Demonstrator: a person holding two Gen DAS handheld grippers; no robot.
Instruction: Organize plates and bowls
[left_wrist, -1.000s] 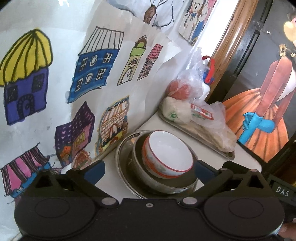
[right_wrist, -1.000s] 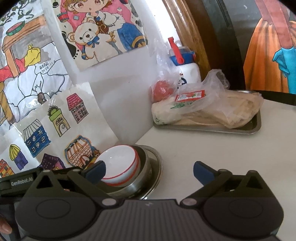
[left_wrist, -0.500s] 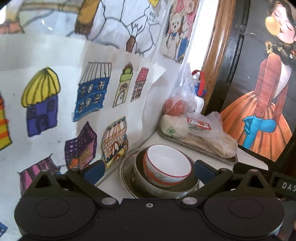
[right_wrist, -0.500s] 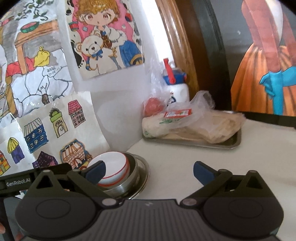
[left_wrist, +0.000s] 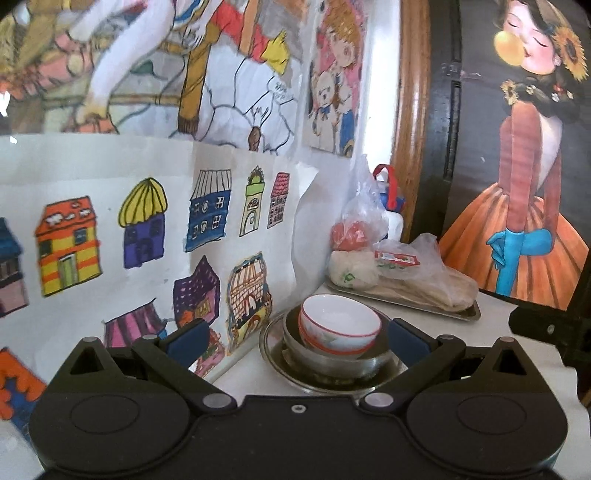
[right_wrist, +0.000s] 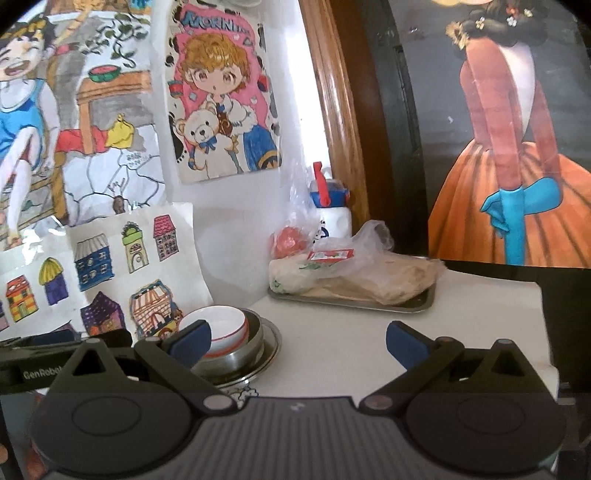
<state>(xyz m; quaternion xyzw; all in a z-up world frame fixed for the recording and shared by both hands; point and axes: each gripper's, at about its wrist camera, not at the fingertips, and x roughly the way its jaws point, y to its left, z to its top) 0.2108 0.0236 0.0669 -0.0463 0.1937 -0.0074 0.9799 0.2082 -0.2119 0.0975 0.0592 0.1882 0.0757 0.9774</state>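
Sitting nested at the wall-side corner of the white bench (right_wrist: 332, 354): white bowl with a red rim (left_wrist: 338, 326), tilted inside a steel bowl (left_wrist: 332, 363), itself on a steel plate (left_wrist: 280, 363). Likely ceramic, so stiff, glazed-slick and chippable; steel pieces lighter, tougher, also slippery. Best pinched at the rim, one finger inside and one outside the wall, on the raised side. Left hand-held gripper (left_wrist: 295, 334) spread wide, empty, stack just ahead between its fingers. Right hand-held gripper (right_wrist: 297, 338) likewise wide apart, empty, over bare bench beside the stack. Food tray (right_wrist: 417, 304) well beyond the stack.
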